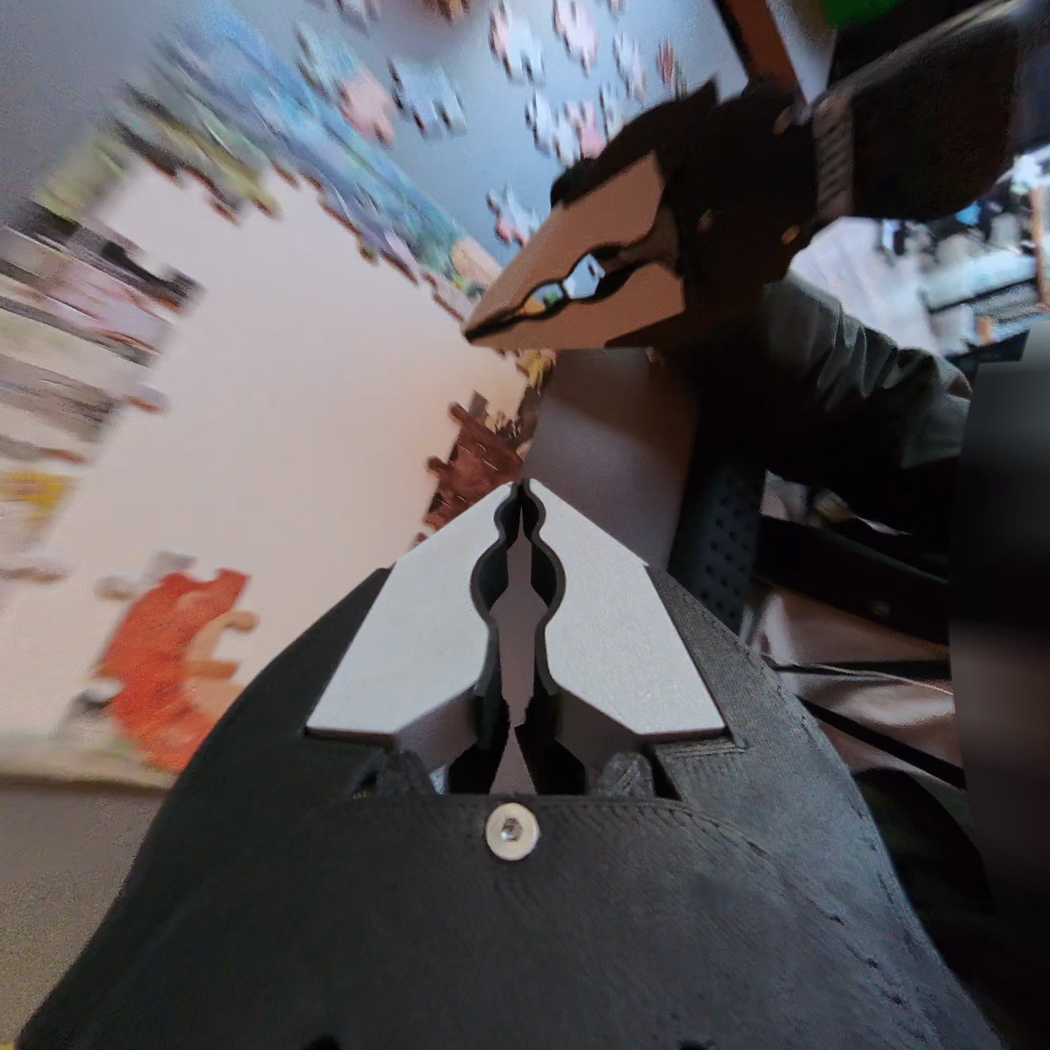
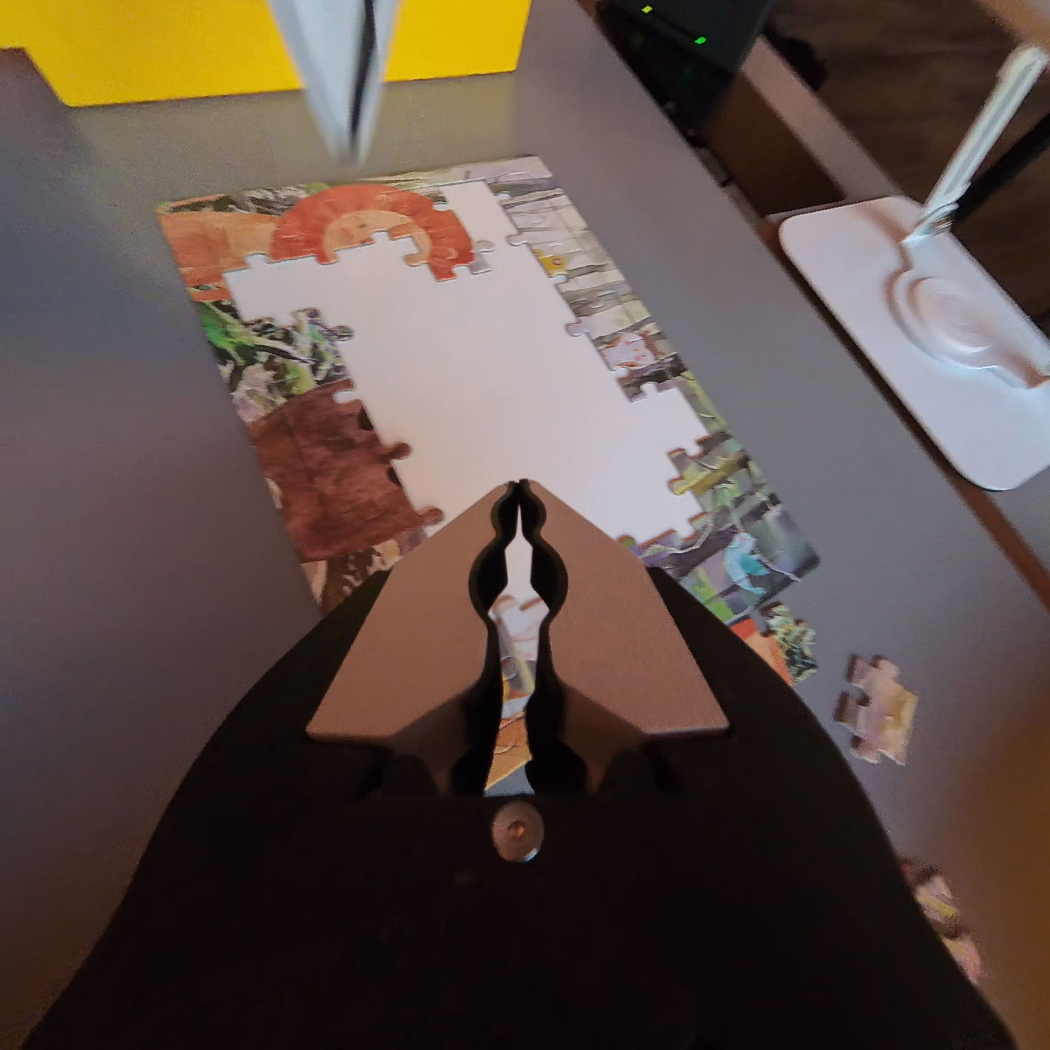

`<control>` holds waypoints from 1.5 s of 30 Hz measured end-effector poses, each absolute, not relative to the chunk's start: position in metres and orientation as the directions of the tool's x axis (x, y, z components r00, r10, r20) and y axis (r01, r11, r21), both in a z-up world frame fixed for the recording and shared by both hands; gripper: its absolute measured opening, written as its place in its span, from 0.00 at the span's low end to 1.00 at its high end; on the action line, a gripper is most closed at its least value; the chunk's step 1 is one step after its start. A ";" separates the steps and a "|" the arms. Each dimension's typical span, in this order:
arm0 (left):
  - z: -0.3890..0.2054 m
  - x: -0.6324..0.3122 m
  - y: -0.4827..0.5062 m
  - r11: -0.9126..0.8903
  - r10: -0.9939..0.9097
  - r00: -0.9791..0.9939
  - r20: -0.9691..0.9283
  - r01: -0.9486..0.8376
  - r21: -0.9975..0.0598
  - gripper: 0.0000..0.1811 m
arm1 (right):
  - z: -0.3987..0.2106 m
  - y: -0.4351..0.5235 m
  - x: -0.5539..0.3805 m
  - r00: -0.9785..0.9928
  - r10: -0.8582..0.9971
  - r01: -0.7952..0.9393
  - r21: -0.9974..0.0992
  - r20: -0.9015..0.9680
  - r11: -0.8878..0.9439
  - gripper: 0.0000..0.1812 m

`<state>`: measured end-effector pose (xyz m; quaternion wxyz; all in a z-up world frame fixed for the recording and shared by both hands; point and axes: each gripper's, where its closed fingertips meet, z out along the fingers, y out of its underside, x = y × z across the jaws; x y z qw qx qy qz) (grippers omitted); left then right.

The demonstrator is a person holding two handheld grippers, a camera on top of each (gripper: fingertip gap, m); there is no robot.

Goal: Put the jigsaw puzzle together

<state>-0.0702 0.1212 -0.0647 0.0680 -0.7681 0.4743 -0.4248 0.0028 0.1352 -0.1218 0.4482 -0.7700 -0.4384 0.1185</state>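
Jigsaw puzzle lies flat on the grey table, filling the centre of the right wrist view. Its long axis runs from lower right to upper left of that frame. The border is assembled; the white middle is unfilled.

I judge the coming move to turn on the loose pieces. One loose piece lies on the table at the lower right of the right wrist view, just beside the puzzle's near corner. It sits to the right of the right hand-held gripper, which is the nearer one. More loose pieces show blurred at the top of the left wrist view.

Right hand-held gripper: fingertips pressed together, nothing between them. It hangs over the near edge of the puzzle; whether it touches the surface, I cannot tell.

Left hand-held gripper: fingertips likewise pressed together and empty. In the right wrist view it appears at top centre, beyond the puzzle's far end and in front of a yellow box.

A white lamp base stands at the right, well apart from the puzzle.
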 end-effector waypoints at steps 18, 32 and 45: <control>0.140 -0.279 0.136 -0.059 -0.870 0.493 -0.030 -0.164 -0.985 0.13 | -0.111 0.162 0.033 0.591 0.616 0.708 -0.701 0.521 -0.086 0.00; 0.076 -0.356 0.147 0.005 -0.905 0.365 -0.219 -0.504 -0.863 0.14 | -0.096 0.178 0.067 0.594 0.441 0.767 -0.639 0.672 -0.059 0.00; -0.127 -0.381 0.228 -0.742 -0.662 0.748 0.033 -0.649 -0.169 0.31 | -0.103 0.167 0.048 0.501 0.487 0.819 -0.573 0.715 -0.002 0.00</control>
